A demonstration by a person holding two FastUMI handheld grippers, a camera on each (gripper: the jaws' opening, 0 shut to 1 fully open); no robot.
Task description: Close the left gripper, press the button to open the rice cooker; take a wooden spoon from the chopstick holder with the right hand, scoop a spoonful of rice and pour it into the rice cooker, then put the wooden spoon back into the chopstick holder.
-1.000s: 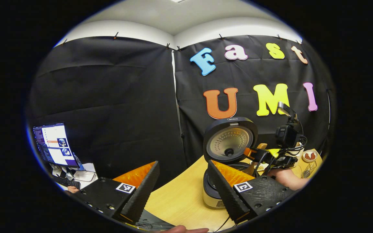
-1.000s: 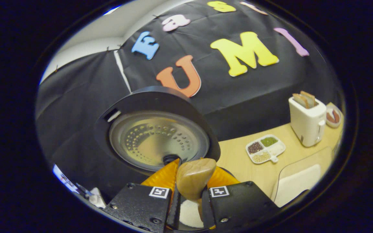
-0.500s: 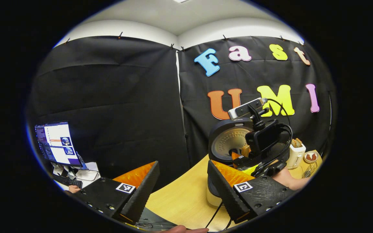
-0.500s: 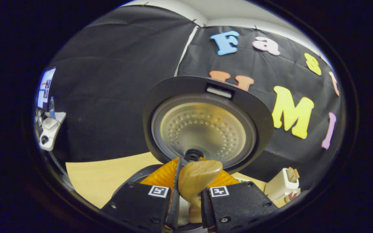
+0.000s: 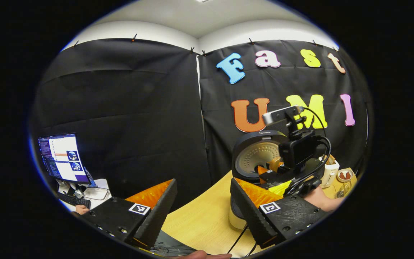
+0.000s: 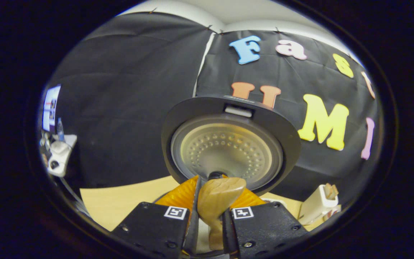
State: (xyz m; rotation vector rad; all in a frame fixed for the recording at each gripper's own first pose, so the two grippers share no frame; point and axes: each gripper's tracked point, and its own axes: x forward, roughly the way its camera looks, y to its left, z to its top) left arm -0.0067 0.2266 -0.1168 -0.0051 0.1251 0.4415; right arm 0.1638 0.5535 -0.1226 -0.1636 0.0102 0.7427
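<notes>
Two tools | right tool [image 6: 210, 219] clamped on spoon [image 6: 217, 196], bowl before open cooker [image 6: 228, 151] lid | left tool [image 5: 201, 212] wide apart, empty, over table [image 5: 199, 219] | risk: tilted spoon spills rice outside pot

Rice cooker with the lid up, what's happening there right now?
A person is working with two handheld grippers. The right gripper is shut on a wooden spoon, held in front of the rice cooker, whose lid stands open. Whether the spoon carries rice can't be told. The left gripper hangs open and empty over the wooden table. A toaster stands to the right.
</notes>
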